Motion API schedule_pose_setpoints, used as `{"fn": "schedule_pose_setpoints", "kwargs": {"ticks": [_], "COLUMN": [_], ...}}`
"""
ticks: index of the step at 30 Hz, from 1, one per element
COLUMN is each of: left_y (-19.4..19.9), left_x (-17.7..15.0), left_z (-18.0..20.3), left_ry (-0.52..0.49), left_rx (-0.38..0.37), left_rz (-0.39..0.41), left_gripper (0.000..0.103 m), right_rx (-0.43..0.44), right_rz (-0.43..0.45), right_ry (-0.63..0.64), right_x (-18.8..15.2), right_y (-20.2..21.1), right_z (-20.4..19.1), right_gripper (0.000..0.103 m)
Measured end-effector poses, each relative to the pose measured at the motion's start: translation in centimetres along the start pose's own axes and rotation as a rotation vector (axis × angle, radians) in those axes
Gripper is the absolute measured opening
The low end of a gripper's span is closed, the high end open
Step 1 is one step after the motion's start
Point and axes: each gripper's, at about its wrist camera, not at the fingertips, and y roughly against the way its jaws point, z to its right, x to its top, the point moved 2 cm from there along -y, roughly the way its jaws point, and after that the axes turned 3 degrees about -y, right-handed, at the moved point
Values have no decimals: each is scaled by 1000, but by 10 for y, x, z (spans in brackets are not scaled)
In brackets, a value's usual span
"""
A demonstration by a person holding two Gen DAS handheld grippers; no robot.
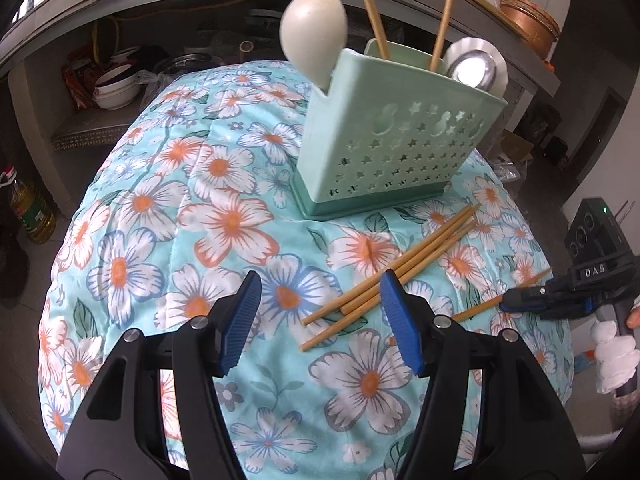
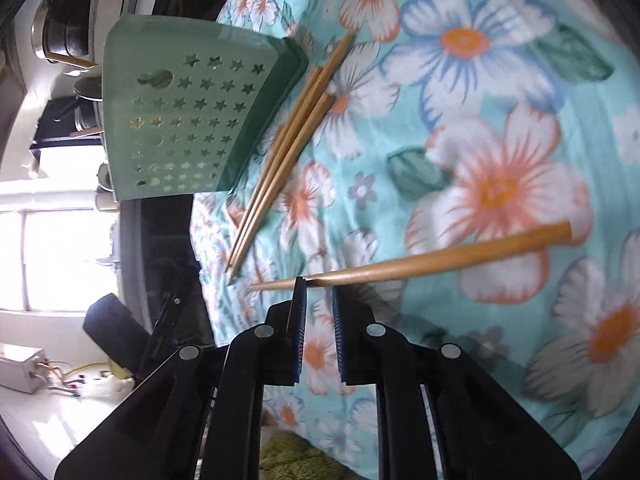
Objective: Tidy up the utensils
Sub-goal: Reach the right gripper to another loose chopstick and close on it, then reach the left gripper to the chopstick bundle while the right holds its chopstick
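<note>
Floral cloth under us: left gripper gapes empty beside bamboo chopsticks; right gripper clamps one chopstick near perforated mint caddy.

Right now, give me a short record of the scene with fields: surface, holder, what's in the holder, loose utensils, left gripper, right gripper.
surface: floral cloth
holder: green caddy, upright
in holder: pale spoon, metal ladle, two chopsticks
loose utensils: chopstick bundle on the cloth in front of the caddy
left gripper: jaws open, nothing between them
right gripper: jaws clamped on single chopstick, near its thin end
</note>
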Motion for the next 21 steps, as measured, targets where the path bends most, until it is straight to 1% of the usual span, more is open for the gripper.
{"fn": "schedule_pose_setpoints", "kwargs": {"ticks": [4,7,9,11,12,15,20,21], "left_y": [-2,-3,-4,-4,-4,-5,-8,-8], "left_x": [-2,-2,-2,-3,-3,-3,-2,-2], "left_z": [15,21,23,26,26,28,32,34], "left_ry": [-65,-88,-92,-98,-102,-112,-122,-130], "left_rx": [7,1,-4,-10,-14,-21,-51,-55], "left_rz": [3,4,0,1,3,2,7,10], "left_gripper": [59,59,59,59,59,59,59,59], "right_rx": [-82,-99,-90,-64,-40,15,-1,-14], "right_rz": [58,91,106,120,126,146,225,244], "right_ry": [21,16,-4,-43,-69,-126,-189,-194], "right_x": [12,20,24,27,28,30,40,42], "right_y": [3,2,1,3,3,10,17,16], "right_z": [-3,-6,-9,-6,-5,3,13,11], "right_gripper": [13,13,14,15,19,25,25,23]}}
